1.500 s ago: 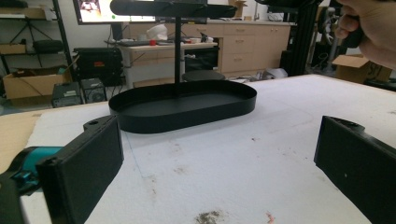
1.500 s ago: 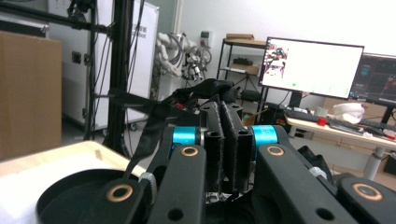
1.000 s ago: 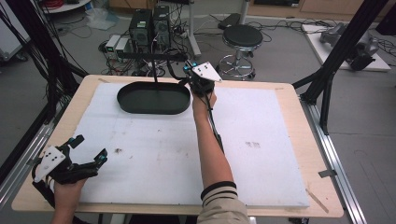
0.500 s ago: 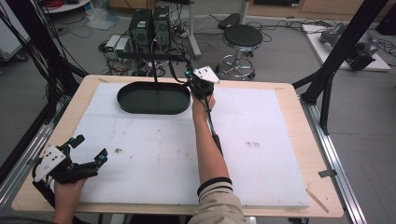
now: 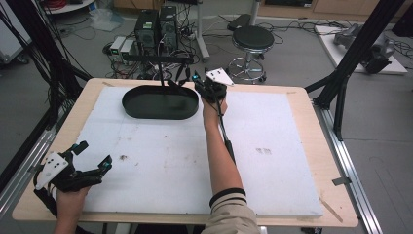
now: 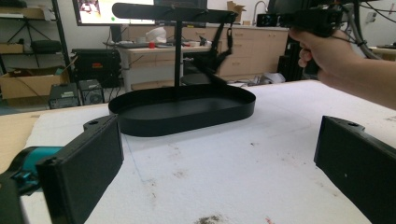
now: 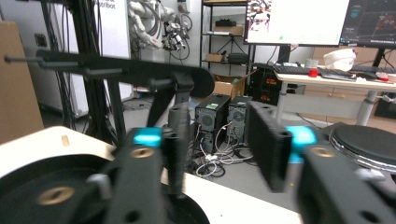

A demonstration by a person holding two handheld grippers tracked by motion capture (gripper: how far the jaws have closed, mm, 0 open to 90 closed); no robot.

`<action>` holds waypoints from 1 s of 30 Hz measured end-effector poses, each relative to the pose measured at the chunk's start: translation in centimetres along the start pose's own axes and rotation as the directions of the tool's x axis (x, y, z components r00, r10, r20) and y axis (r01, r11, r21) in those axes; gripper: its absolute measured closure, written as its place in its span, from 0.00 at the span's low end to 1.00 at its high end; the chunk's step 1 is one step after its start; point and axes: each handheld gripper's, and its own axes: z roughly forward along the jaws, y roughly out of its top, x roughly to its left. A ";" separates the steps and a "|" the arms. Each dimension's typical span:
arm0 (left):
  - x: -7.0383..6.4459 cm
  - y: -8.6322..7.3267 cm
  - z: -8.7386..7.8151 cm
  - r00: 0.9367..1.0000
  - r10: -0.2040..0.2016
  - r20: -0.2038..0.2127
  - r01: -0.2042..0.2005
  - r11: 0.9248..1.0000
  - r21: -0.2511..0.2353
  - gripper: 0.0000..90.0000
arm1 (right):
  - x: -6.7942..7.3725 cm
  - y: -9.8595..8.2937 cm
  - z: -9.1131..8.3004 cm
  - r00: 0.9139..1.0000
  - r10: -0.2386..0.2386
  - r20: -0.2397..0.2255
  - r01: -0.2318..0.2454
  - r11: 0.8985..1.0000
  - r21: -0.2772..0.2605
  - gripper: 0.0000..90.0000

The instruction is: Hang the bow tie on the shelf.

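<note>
High view: black oval metal tray (image 5: 146, 111) with an upright post and crossbar (image 5: 157, 58) on top sits at the far left part of the white foam-covered table (image 5: 272, 170); tray long axis runs left-right across the table, crossbar parallel to it. Right gripper (image 5: 198, 84) held up at the tray's right end, near the crossbar's right tip where black straps (image 5: 181, 74) hang. Left gripper (image 5: 92, 157) rests at the near left corner, well apart from the tray, jaws spread, pointing toward the right.

Left gripper view: jaws wide open, nothing between them. Tray (image 6: 187, 122) lies ahead, beyond the fingertips, centred between the two black pads (image 6: 95, 154). Post rises from the tray's middle, crossbar (image 6: 173, 12) at the top of the view. The other hand (image 6: 327, 51) is at upper right, by the strap (image 6: 219, 51).

Right gripper view: jaws partly open, a clear gap, holding nothing. Crossbar (image 7: 116, 70) runs in from the left, ending just above the left pad (image 7: 180, 140); blurred, contact cannot be told. Tray edge (image 7: 51, 186) low left.
</note>
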 end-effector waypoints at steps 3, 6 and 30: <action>0.0 0.0 0.0 1.000 -0.001 -0.001 0.001 1.000 -0.001 0.02 | -0.5 0.8 -0.8 0.999 0.042 0.005 -0.042 0.999 -0.003 0.30; 0.0 0.0 -0.1 1.000 -0.006 0.000 0.006 1.000 -0.007 0.02 | -0.9 1.5 -1.8 0.996 0.087 0.028 -0.088 0.996 0.018 0.12; -0.3 0.2 -0.2 1.000 -0.006 0.007 0.006 1.000 -0.011 0.02 | -2.2 3.0 -15.4 0.998 -0.047 -0.053 0.048 0.998 0.031 0.01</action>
